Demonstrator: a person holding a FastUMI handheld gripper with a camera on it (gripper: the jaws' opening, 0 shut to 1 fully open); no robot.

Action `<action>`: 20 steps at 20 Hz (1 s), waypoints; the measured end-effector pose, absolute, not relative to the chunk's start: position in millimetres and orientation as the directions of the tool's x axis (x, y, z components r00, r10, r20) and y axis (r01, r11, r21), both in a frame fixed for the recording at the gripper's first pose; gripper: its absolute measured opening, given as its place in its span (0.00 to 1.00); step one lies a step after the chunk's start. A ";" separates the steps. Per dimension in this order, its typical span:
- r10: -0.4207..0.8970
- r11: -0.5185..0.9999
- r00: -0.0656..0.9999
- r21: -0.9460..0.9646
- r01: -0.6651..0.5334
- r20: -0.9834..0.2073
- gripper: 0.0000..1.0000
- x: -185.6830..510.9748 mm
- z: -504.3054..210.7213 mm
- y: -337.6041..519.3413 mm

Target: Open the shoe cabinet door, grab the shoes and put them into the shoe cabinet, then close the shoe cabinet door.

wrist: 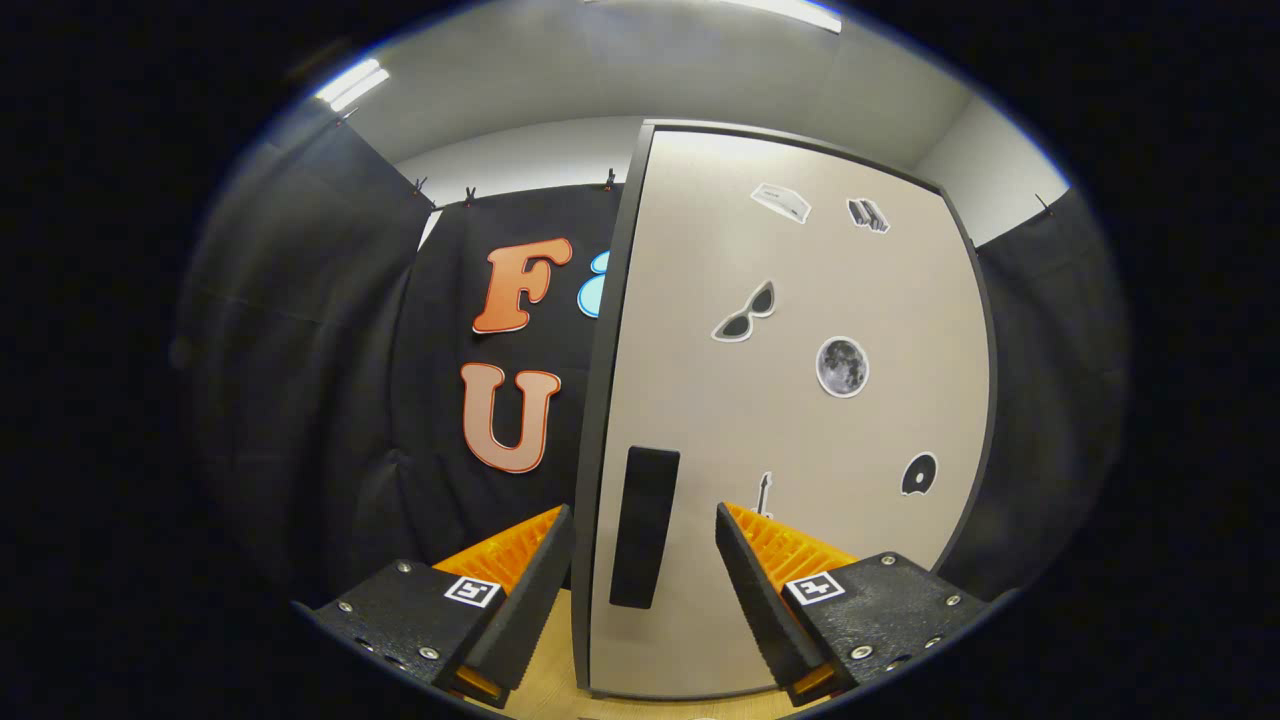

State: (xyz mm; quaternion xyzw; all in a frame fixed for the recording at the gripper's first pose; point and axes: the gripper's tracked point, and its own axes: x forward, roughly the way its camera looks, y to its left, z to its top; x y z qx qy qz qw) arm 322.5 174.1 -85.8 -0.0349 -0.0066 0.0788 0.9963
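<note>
We're looking straight at the shoe cabinet door (790, 400), a tall pale panel with a dark frame, standing upright on a light wooden floor (545, 685). Our gripper (645, 545) is held spread, its two fingers wide apart and pinching nothing. Between them we see the door's handle (643, 540), a dark upright rectangle set low and close to the door's left edge. The handle sits in the gap between the fingers, a little nearer the left one, and we can't tell whether either finger touches it or the door; from here there looks to be space on both sides.

The left finger (530, 590) lies across the door's left edge, with the black booth cloth (330, 400) behind it. The right finger (760, 590) lies in front of the pale panel itself.

Up on the door we spot a scatter of stickers: a pair of sunglasses (746, 314), a round moon (842, 366) just below and to the right of them, a dark disc (918, 474) lower down near the right edge, and a small guitar (765, 492) poking up just behind the right fingertip. Two more small stickers sit near the top of the panel, too small for us to name.

The door looks flush within its frame, so we take it as closed. Behind it runs a grey wall (520, 160) with ceiling lights (352, 84) above.
</note>
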 end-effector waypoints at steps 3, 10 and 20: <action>0.143 0.989 0.990 -0.039 -0.143 0.002 0.83 342.4 -95.1 175.8; 0.132 0.991 0.991 -0.002 -0.132 -0.029 0.50 364.7 -112.3 181.4; 0.129 0.991 0.985 0.063 -0.122 -0.117 0.28 365.2 -121.2 184.8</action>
